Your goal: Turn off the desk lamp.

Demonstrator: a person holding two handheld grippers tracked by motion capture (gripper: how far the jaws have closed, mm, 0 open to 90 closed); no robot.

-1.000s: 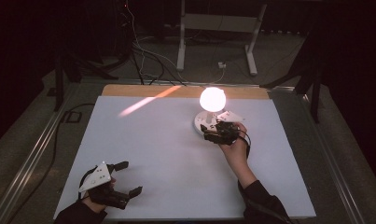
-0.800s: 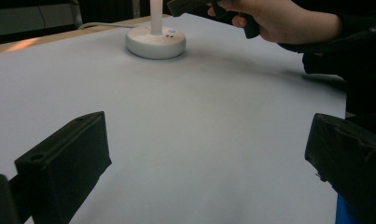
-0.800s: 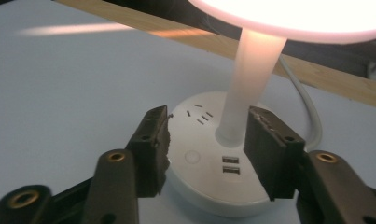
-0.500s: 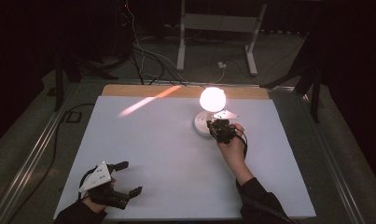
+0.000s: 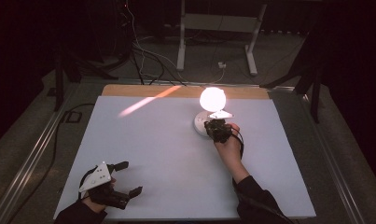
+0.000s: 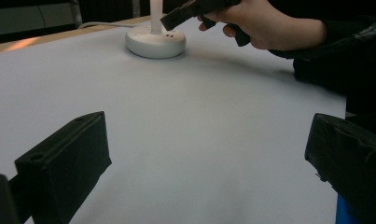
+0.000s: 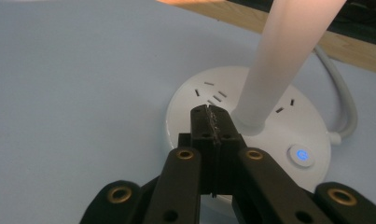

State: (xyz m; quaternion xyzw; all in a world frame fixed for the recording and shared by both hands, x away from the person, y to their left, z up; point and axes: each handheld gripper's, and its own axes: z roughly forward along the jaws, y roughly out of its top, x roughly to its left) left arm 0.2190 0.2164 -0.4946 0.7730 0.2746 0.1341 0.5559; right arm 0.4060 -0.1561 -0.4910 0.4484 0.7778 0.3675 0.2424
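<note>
Now right gripper (jaws pressed shut, empty) hovers over lamp base; shift tip right onto lit power button, press squarely.

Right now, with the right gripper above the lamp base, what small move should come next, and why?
Probably shift the shut right gripper sideways and press the lit blue power button. Its tips sit over the lamp base beside the stem, not over the button, and the lamp glows.

Room dark — lamp head blown out, sole light; orange streak at worktop far edge; near jaws blurred.
</note>
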